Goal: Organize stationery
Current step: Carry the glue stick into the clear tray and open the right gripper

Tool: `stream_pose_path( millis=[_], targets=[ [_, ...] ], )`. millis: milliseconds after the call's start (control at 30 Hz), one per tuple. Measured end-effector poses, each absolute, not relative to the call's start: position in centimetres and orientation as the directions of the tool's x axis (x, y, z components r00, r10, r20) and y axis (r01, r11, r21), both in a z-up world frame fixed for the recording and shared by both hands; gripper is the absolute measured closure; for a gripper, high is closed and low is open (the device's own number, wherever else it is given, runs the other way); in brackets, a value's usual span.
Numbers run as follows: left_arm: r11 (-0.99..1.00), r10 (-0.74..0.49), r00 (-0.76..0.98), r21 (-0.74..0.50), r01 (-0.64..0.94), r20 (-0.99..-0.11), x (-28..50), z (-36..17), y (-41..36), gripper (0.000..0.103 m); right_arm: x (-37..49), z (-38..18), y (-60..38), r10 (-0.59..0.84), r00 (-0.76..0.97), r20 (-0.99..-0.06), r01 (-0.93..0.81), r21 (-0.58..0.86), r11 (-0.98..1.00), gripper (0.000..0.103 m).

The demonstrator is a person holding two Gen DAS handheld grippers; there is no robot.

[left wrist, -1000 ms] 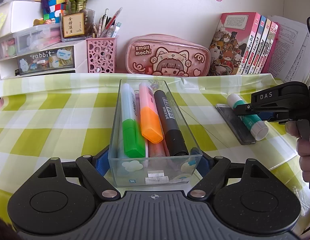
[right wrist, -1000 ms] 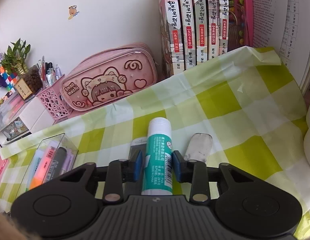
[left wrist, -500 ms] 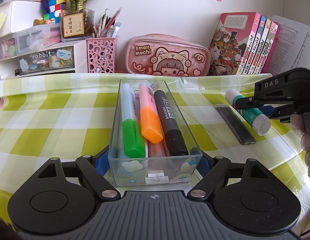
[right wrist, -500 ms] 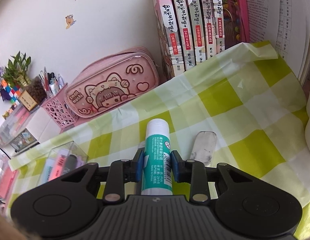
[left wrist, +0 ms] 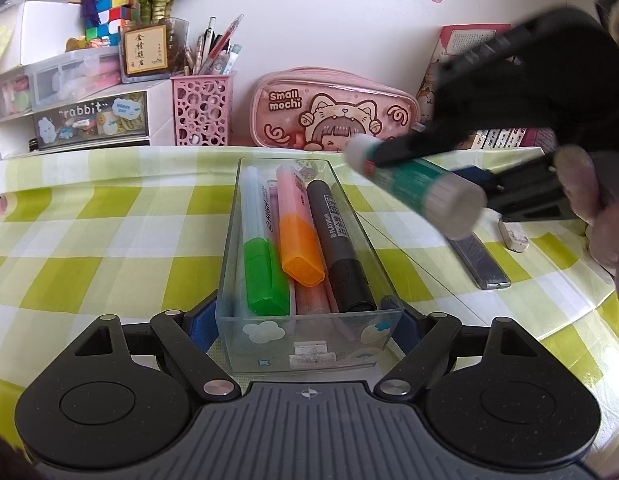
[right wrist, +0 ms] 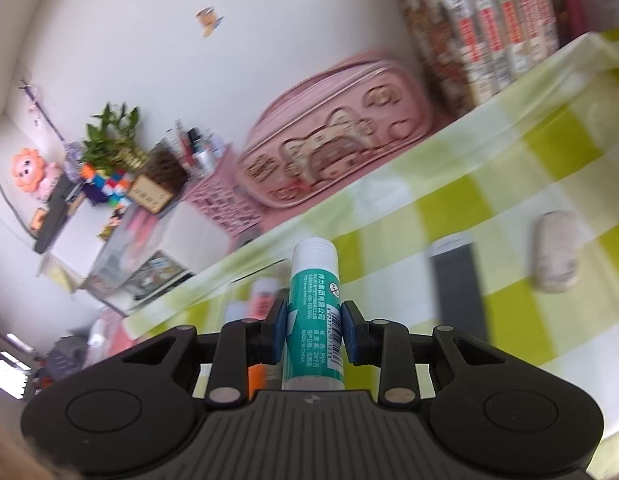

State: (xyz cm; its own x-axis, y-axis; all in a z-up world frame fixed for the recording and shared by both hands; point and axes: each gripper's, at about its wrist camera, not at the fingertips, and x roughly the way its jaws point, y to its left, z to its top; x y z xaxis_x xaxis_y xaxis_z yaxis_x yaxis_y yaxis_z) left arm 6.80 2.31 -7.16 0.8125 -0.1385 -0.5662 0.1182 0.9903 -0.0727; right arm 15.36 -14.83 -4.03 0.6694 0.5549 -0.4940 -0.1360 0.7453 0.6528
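A clear plastic box (left wrist: 309, 340) stands on the checked cloth and holds a green-capped highlighter (left wrist: 265, 276), an orange-capped highlighter (left wrist: 299, 240) and a black marker (left wrist: 341, 248). My left gripper (left wrist: 305, 324) is shut on the box's near end, with a blue pad on each side wall. My right gripper (right wrist: 314, 330) is shut on a teal and white glue stick (right wrist: 314, 312). In the left wrist view the glue stick (left wrist: 417, 184) hangs tilted in the air just right of the box's far end, carried by the right gripper (left wrist: 425, 168) and a hand (left wrist: 605, 216).
A flat grey case (left wrist: 479, 260) and a white eraser (left wrist: 513, 234) lie on the cloth right of the box. Along the wall stand a pink pencil case (left wrist: 333, 108), a pink pen holder (left wrist: 201, 110), small drawers (left wrist: 89, 116) and a row of books (right wrist: 489, 20).
The right gripper has lifted the glue stick off the cloth, swung it left toward the box and rolled. The left gripper and the box have stayed put.
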Motion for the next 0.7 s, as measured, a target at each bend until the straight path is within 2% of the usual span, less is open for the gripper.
stream_pose_path(
  millis=[167, 700],
  targets=[
    [0.990, -0.139, 0.812, -0.073, 0.119, -0.566, 6.8, -7.2, 2.2, 0.022, 17.2, -4.1, -12.2, 0.630, 0.598, -0.495, -0.153, 0.702, 0.696, 0.041],
    [0.990, -0.141, 0.813, -0.075, 0.120, -0.565, 6.7, -7.3, 2.2, 0.022, 18.6, -4.2, -10.1, 0.619, 0.581, -0.528, -0.112, 0.702, 0.703, 0.040]
  ],
)
